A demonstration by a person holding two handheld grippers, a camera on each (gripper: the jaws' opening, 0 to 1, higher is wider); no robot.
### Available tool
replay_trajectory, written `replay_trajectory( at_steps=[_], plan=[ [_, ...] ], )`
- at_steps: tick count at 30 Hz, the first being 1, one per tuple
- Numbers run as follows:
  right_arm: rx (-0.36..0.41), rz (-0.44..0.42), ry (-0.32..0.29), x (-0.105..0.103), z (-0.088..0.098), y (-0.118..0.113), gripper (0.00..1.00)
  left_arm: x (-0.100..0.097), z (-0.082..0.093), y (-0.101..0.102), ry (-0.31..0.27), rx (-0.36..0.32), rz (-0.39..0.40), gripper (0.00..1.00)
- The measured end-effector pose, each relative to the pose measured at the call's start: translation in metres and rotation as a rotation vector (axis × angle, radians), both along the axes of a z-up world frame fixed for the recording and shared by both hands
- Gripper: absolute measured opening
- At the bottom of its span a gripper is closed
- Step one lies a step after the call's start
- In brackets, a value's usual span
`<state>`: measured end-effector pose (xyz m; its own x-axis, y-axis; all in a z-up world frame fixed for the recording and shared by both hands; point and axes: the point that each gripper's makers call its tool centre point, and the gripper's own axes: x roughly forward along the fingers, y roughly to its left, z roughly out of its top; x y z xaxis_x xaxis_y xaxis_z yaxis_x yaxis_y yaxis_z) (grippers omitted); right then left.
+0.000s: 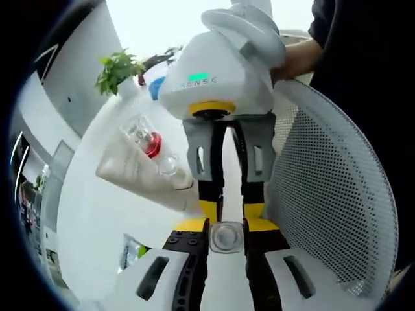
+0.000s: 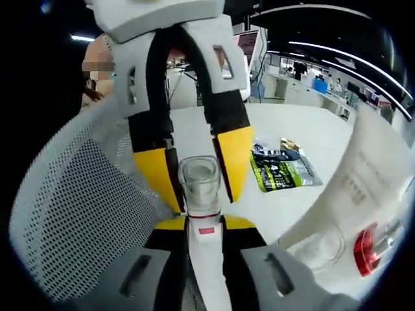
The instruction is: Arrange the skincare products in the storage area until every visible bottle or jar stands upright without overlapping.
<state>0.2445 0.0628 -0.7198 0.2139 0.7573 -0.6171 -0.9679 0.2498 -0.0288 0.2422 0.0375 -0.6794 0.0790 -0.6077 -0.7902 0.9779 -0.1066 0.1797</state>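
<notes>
A white bottle with a clear cap (image 2: 200, 181) lies along my right gripper (image 2: 206, 223), whose jaws are shut on its body. My left gripper (image 2: 194, 172) comes in from above, its yellow pads (image 2: 235, 162) close against both sides of the cap. In the left gripper view the cap (image 1: 224, 236) shows end-on between my left gripper's (image 1: 225, 225) jaws, with the right gripper (image 1: 227, 208) facing it from above. A clear bottle with a red collar (image 1: 152, 144) lies on its side against a white pouch (image 1: 133, 170); both reappear, the collar (image 2: 366, 249) and the pouch (image 2: 369, 181).
A white mesh basket (image 1: 337, 194) curves beside both grippers, its wall (image 2: 65, 214) close on the left. A green and black packet (image 2: 285, 170) lies on the white table (image 2: 305, 129). A potted plant (image 1: 117, 68) stands further off. A person's hand (image 1: 298, 58) holds the right gripper.
</notes>
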Motion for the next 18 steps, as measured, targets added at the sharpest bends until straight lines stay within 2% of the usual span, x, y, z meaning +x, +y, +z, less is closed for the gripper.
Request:
replay_trajectory(
  at_steps=[5, 10, 16, 18],
  plan=[
    [0.001, -0.004, 0.005, -0.001, -0.001, -0.002, 0.18, 0.003, 0.003, 0.000, 0.005, -0.043, 0.040, 0.23],
    [0.001, -0.003, 0.003, -0.001, -0.001, -0.001, 0.18, 0.006, 0.005, 0.010, -0.008, -0.065, 0.087, 0.26],
    [-0.011, -0.007, 0.028, -0.004, -0.005, -0.002, 0.18, 0.006, -0.006, 0.035, 0.035, -0.042, 0.198, 0.24],
    [-0.021, -0.006, 0.018, -0.003, -0.006, -0.003, 0.18, 0.003, -0.010, 0.038, 0.046, -0.033, 0.211, 0.23]
  ],
)
